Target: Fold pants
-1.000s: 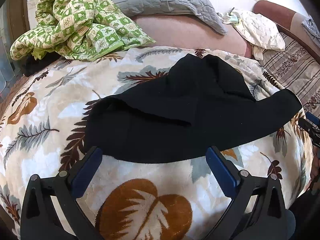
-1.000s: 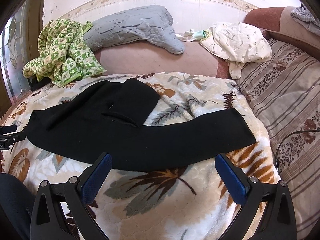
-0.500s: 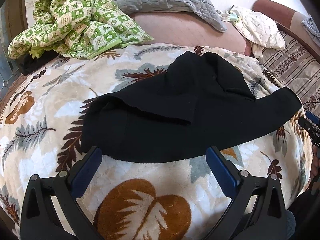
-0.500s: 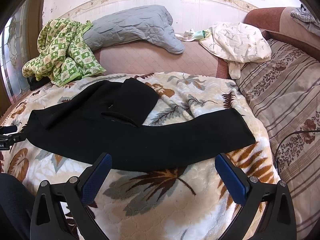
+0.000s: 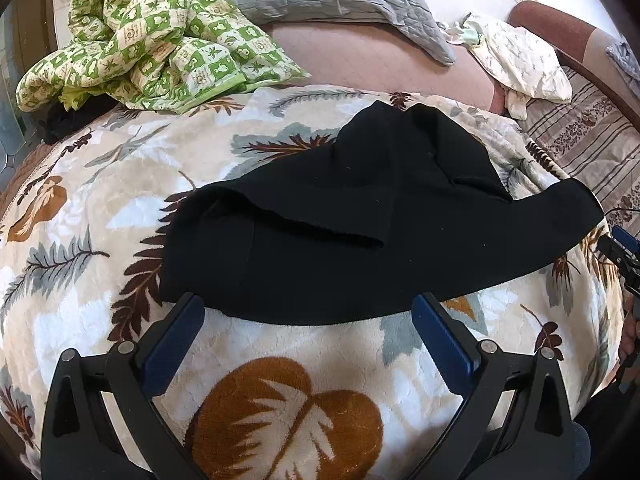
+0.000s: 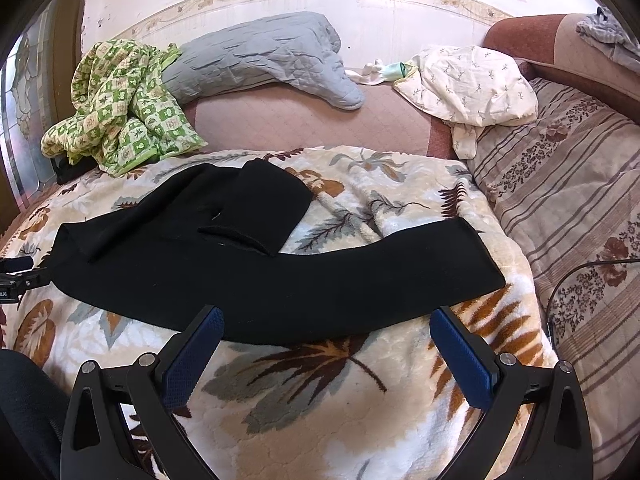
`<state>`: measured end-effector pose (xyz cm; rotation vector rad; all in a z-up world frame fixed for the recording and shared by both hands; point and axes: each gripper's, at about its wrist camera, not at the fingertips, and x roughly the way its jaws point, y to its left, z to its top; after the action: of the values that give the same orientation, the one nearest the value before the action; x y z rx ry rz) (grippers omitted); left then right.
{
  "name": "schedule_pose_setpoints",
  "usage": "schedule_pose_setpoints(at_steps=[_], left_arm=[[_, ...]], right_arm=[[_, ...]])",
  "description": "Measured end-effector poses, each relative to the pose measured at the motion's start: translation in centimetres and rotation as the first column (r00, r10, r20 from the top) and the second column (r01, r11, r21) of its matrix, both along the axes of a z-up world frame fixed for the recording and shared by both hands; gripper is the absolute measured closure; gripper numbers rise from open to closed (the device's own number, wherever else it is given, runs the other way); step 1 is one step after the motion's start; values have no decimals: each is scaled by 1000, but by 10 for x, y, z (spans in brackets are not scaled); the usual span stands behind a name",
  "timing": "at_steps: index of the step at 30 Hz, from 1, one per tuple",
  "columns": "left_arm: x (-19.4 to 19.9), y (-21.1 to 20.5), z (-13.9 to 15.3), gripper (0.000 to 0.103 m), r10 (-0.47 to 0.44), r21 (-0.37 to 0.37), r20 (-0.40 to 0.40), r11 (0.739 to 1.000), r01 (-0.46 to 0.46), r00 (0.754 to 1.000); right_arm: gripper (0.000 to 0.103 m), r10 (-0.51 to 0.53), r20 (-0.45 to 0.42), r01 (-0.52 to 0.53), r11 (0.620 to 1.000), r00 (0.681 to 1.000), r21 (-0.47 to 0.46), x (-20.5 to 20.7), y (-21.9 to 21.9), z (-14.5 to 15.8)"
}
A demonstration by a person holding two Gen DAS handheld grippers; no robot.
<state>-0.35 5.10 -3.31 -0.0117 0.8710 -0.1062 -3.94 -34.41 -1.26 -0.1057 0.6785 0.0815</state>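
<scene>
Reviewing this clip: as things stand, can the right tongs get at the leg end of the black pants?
Probably yes. The right tongs are open and empty, just short of the black pants. The leg end lies flat on the leaf-print blanket, with nothing lying over it.

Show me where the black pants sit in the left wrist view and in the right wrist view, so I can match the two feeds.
Left wrist: the black pants fill the middle, just beyond the open left gripper, one leg running right.
Right wrist: the black pants cross from the left edge to centre-right, just beyond the open right gripper.
Shared landmark: the green checked blanket, upper left in both.
</scene>
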Motion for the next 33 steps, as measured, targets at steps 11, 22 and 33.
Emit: schedule_pose_setpoints(at_steps=[11,22,33], left_arm=[[1,-1,-2,0,0,-5,-4,1000,0,1000],[-3,14,1,0,-12,-59,8,998,12,1000],[-9,83,-23,0,0,-430,-26,903,-11,1000]], right_arm=[[0,0,2,0,1000,1000,-3,-1,2,1],[0,-2,5,2,1000,1000,-1,0,1,1],[0,-3,11,3,1000,1000,6,-1,0,3]])
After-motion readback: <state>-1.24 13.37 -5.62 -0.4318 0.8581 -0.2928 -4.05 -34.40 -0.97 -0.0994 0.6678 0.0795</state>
